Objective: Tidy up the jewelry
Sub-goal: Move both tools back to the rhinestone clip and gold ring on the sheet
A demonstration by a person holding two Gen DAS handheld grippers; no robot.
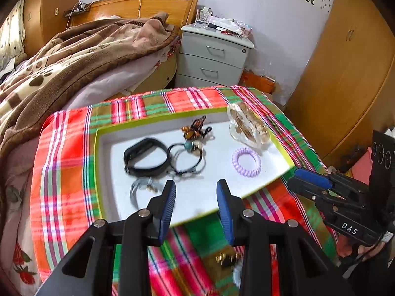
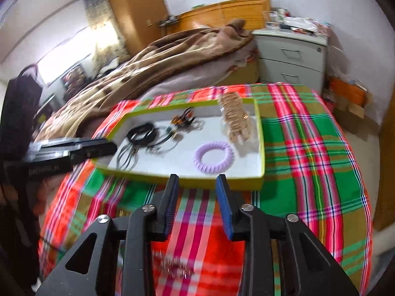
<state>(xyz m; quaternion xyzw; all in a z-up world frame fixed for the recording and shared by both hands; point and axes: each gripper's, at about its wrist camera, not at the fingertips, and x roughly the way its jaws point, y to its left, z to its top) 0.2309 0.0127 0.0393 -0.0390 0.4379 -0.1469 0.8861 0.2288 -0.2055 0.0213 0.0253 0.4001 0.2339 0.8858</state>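
A yellow-rimmed white tray (image 1: pixel 96 170) lies on a plaid cloth. In it are a black band (image 1: pixel 145 156), black cord bracelets (image 1: pixel 186 159), a butterfly brooch (image 1: pixel 195 128), a clear clip with gold parts (image 1: pixel 248 125), a purple spiral hair tie (image 1: pixel 246 158) and a grey loop (image 1: pixel 138 190). My left gripper (image 1: pixel 196 183) hovers open over the tray's near edge, nothing between its fingers. My right gripper (image 2: pixel 197 177) stands open before the tray's (image 2: pixel 261 133) front wall, the hair tie (image 2: pixel 213 156) just beyond it. A gold piece (image 1: pixel 226 259) and a glittery piece (image 2: pixel 172 267) lie on the cloth outside the tray.
The plaid cloth (image 2: pixel 308 148) covers a table with bare room to the tray's right. A bed with a brown blanket (image 1: pixel 74 56) lies behind, a grey drawer unit (image 1: pixel 212 59) beside it. A wooden wardrobe (image 1: pixel 345 79) stands on the right.
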